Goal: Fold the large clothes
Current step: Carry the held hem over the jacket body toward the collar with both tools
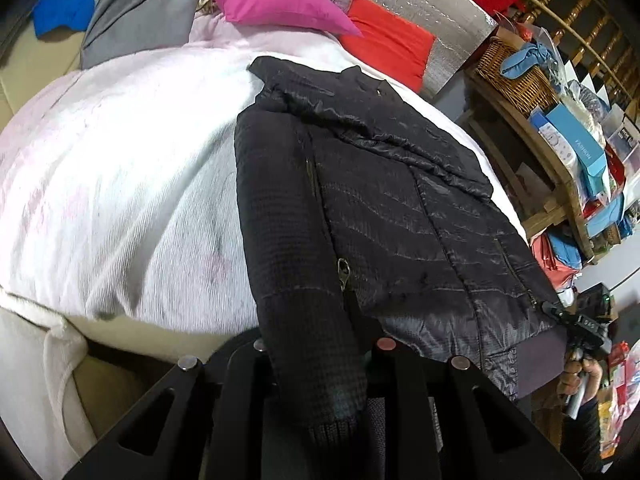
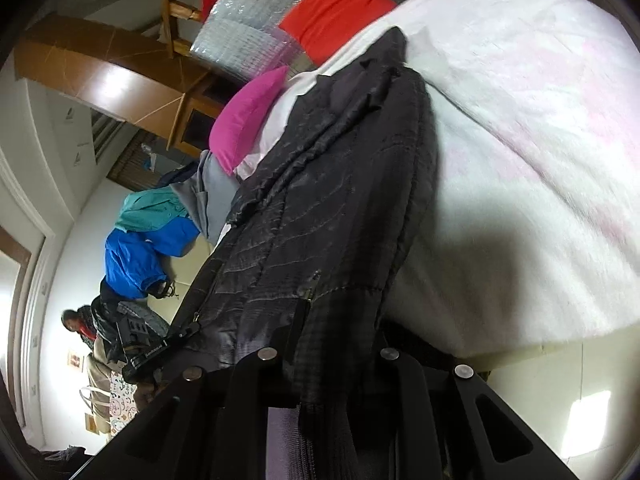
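Cluttered bedroom, white blanket (image 1: 120, 168) spread beneath black jacket (image 1: 380, 200) lying flat, left gripper (image 1: 320, 360) clenched on knit sleeve cuff (image 1: 332, 408), right gripper (image 2: 328, 364) clamped on hem; likely mid sleeve-fold, next calling for carrying cuff across chest.

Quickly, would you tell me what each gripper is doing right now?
Left gripper: shut on the black jacket, at its knit sleeve.
Right gripper: shut on the jacket's hem edge.
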The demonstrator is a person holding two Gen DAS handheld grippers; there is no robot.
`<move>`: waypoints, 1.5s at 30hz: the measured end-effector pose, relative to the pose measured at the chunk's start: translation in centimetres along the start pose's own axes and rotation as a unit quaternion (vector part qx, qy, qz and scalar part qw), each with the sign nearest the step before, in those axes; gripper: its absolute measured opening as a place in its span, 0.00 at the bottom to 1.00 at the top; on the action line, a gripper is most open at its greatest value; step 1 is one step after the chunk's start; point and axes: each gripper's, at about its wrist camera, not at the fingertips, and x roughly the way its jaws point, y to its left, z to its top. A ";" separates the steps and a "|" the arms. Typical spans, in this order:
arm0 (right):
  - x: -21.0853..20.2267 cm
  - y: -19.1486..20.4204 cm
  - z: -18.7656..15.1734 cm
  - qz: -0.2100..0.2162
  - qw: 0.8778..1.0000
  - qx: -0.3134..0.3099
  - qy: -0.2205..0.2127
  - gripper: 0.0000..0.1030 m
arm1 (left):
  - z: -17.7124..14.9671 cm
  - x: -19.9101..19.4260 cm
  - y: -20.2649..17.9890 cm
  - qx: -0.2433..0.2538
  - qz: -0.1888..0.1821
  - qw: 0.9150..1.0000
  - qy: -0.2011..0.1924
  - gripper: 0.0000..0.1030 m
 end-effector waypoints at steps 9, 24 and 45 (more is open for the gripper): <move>-1.0 0.5 0.4 0.023 1.000 -0.006 -0.011 0.18 | 0.6 -1.8 -1.0 0.004 -0.019 1.000 -0.015 0.18; -2.5 4.1 5.2 0.075 0.995 -0.034 -0.063 0.18 | 5.4 -3.9 -1.1 -0.013 -0.093 0.993 -0.072 0.18; -2.1 9.3 15.0 0.086 0.984 -0.058 -0.145 0.17 | 13.9 -3.5 -2.9 0.007 -0.083 0.985 -0.150 0.18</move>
